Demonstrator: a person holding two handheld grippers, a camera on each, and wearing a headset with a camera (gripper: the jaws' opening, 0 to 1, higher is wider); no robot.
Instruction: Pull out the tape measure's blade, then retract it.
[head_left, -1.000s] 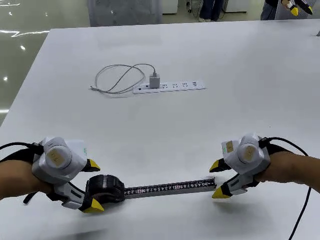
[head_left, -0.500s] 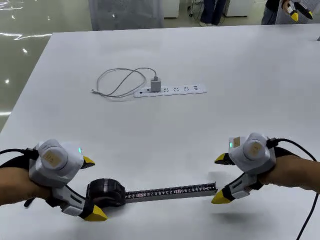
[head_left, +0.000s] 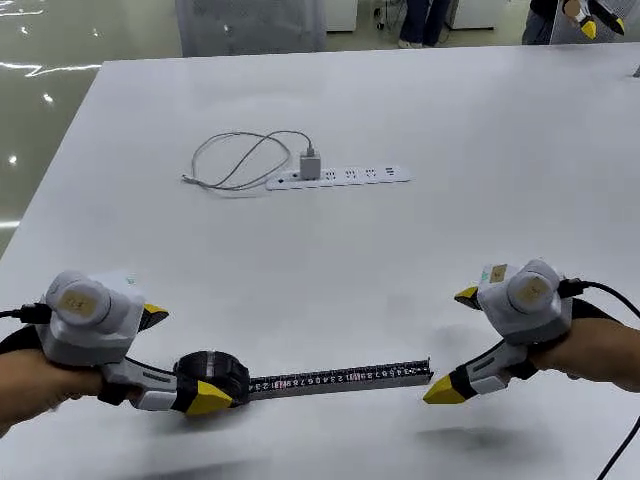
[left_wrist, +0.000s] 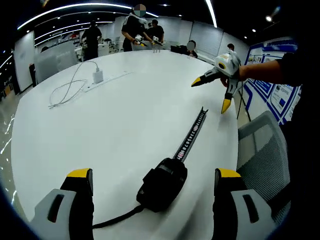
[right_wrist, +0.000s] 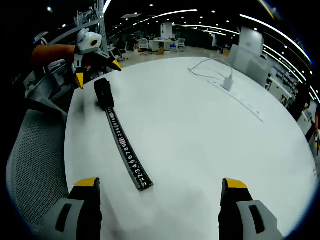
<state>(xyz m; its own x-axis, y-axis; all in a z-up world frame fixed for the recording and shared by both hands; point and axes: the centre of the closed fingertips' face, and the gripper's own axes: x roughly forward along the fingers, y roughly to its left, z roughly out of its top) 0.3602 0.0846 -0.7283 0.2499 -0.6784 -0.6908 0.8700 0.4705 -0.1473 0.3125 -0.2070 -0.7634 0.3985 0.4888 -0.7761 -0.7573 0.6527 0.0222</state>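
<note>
Black round-cased tape measure (head_left: 212, 376) lies on white desk (head_left: 400, 110), dark numbered blade (head_left: 340, 378) drawn out flat. Jaws of left tool (left_wrist: 153, 173) apart, straddling the case, not clamping. Jaws of right tool (head_left: 452, 343) apart, just clear of blade tip. Pull-out looks done; retraction remains.

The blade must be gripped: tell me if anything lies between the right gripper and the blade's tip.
Nothing visible does. The right gripper is open, and the blade's tip lies on bare table close before its jaws, touching neither.
</note>
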